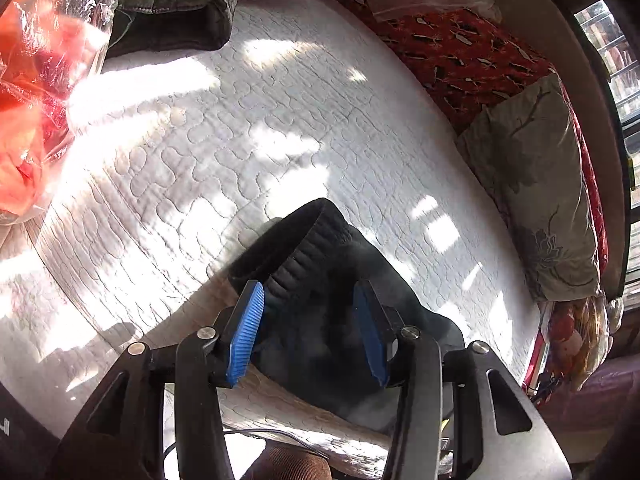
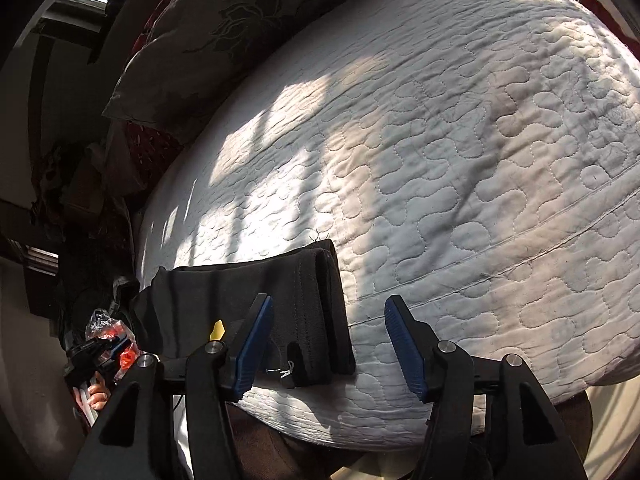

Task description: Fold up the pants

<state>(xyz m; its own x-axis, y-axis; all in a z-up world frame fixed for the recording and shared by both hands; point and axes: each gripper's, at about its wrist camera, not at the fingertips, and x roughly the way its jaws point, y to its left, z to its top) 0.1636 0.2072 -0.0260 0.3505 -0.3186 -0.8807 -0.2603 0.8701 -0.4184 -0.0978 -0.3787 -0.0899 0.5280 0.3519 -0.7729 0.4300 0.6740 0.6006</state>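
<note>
The black pants (image 1: 316,280) lie bunched on the white quilted mattress (image 1: 224,132) near its front edge, their elastic waistband pointing away. My left gripper (image 1: 310,304) is open with its blue pads on either side of the cloth, not closed on it. In the right wrist view the pants (image 2: 240,300) lie folded flat at the mattress's (image 2: 460,152) front left. My right gripper (image 2: 328,320) is open and empty just above the hem end of the pants, its left pad (image 2: 256,344) over the cloth.
A clear plastic bag with orange cloth (image 1: 36,92) lies at the left. A dark folded garment (image 1: 172,12) sits at the far edge. A grey flowered pillow (image 1: 544,200) and red patterned cloth (image 1: 460,52) line the right side. A window (image 1: 616,52) is beyond.
</note>
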